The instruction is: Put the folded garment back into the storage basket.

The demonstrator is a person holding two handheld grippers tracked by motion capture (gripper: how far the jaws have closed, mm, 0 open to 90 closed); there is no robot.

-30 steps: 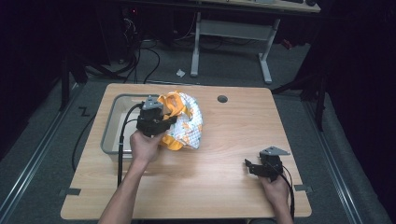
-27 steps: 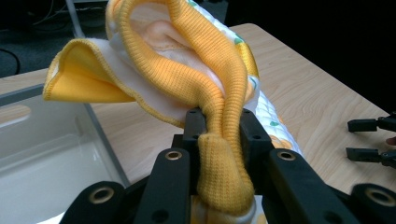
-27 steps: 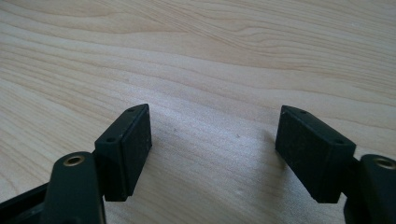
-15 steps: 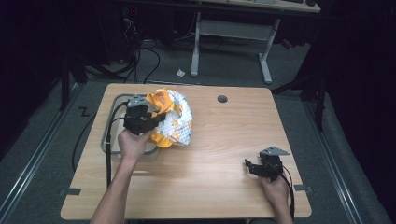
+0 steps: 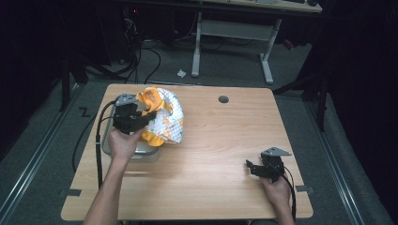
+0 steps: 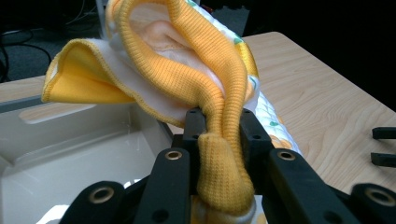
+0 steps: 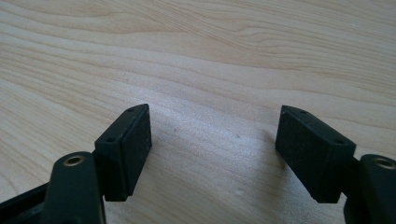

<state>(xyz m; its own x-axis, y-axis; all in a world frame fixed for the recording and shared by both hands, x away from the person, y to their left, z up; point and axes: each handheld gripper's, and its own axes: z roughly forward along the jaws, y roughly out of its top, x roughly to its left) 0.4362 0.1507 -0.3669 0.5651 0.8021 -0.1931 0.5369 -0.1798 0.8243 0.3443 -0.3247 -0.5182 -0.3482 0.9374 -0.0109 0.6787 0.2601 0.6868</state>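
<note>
**Over the tub's edge: garment held by its yellow band**

At the table's far left corner, the left gripper (image 5: 141, 118) is clamped on the ribbed yellow band (image 6: 223, 140) of a small yellow-and-white garment (image 5: 162, 119). Seen from the left gripper view, the band runs as a doubled loop straight between the two black jaws and rises away from them, so its long axis lies along the gripper's own line. The rest of the cloth bunches beyond the jaws, its patterned white side draping toward the table's middle and a yellow-edged flap (image 6: 88, 77) spreading out over the clear plastic tub (image 5: 141, 152). In the high view the bundle sits partly above the tub's right rim and partly on the wooden table (image 5: 220, 140), its bulk lying roughly front to back.

Near the table's front right, the right gripper (image 5: 253, 168) rests low over bare wood, jaws spread wide with nothing between them, well apart from the garment.
</note>
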